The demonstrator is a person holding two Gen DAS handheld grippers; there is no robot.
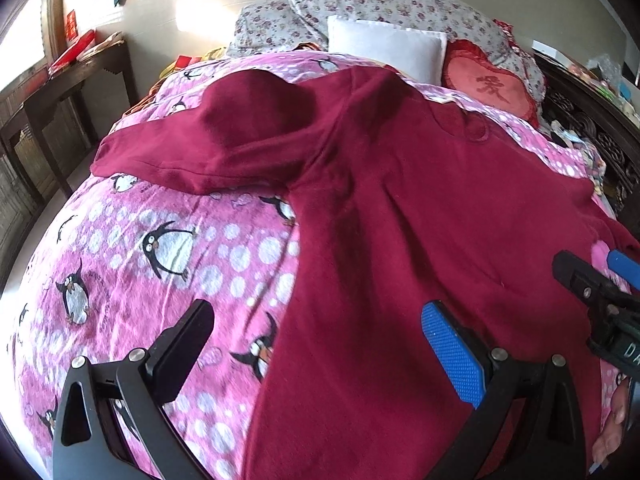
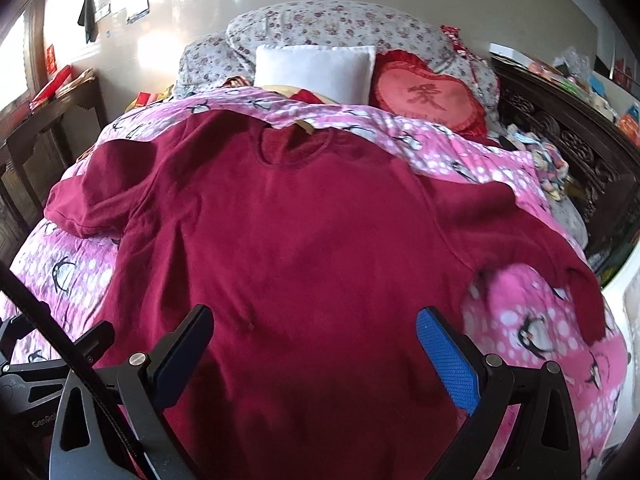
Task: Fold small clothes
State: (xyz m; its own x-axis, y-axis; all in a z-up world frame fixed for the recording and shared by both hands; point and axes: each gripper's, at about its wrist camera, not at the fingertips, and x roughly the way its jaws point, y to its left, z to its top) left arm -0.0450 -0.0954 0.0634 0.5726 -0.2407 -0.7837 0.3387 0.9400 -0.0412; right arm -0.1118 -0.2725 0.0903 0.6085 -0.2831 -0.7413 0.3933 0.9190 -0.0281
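Observation:
A dark red long-sleeved shirt (image 2: 304, 240) lies spread flat, front up, on a pink penguin-print bedspread (image 2: 532, 320), collar toward the pillows. Its left sleeve (image 1: 192, 152) lies out to the left side; its right sleeve (image 2: 540, 232) runs down the right side. My left gripper (image 1: 316, 344) is open and empty, hovering over the shirt's left lower edge. My right gripper (image 2: 312, 348) is open and empty, above the shirt's lower middle. The right gripper also shows in the left wrist view (image 1: 600, 276) at the right edge.
A white pillow (image 2: 316, 68), a red heart cushion (image 2: 428, 96) and floral pillows (image 2: 344, 24) lie at the head of the bed. A dark wooden side table (image 1: 60, 92) stands left. A carved dark headboard and clutter (image 2: 560, 136) run along the right.

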